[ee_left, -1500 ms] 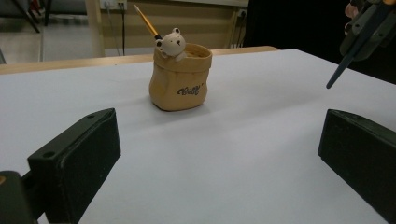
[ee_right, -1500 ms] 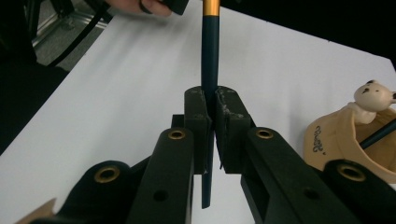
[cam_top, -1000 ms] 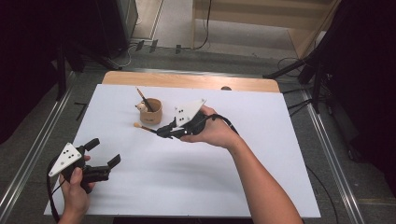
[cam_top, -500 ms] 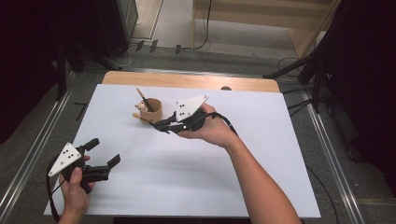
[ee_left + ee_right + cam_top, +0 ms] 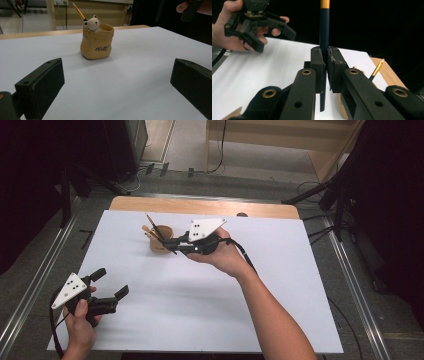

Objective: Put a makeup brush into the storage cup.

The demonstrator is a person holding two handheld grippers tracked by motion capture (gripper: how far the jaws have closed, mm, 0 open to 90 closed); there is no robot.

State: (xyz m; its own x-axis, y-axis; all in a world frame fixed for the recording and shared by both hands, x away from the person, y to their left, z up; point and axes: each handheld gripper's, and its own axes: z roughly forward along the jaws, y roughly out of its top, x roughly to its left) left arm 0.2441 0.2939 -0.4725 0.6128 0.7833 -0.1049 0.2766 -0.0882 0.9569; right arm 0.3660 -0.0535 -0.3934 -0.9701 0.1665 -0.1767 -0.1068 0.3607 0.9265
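A tan sack-shaped cup (image 5: 161,244) with a small bear figure on its rim (image 5: 97,41) stands on the white sheet, with a yellow-banded pencil (image 5: 78,11) leaning in it. My right gripper (image 5: 181,246) hovers just right of the cup, shut on a dark pencil (image 5: 324,32) that runs upright between its jaws. The cup's edge (image 5: 342,106) lies just below that gripper (image 5: 325,60), and a second pencil tip (image 5: 377,68) pokes up beside it. My left gripper (image 5: 111,282) rests near the front left corner, open and holding nothing (image 5: 116,75).
The white sheet (image 5: 210,300) covers most of the wooden table (image 5: 200,206). Metal rails run along both sides on the floor (image 5: 30,290). The person's left hand with its gripper (image 5: 254,22) is seen across the sheet in the right gripper view.
My right gripper has tilted and shifted slightly toward the cup with the dark pencil still in its jaws. The left gripper has stayed where it was.
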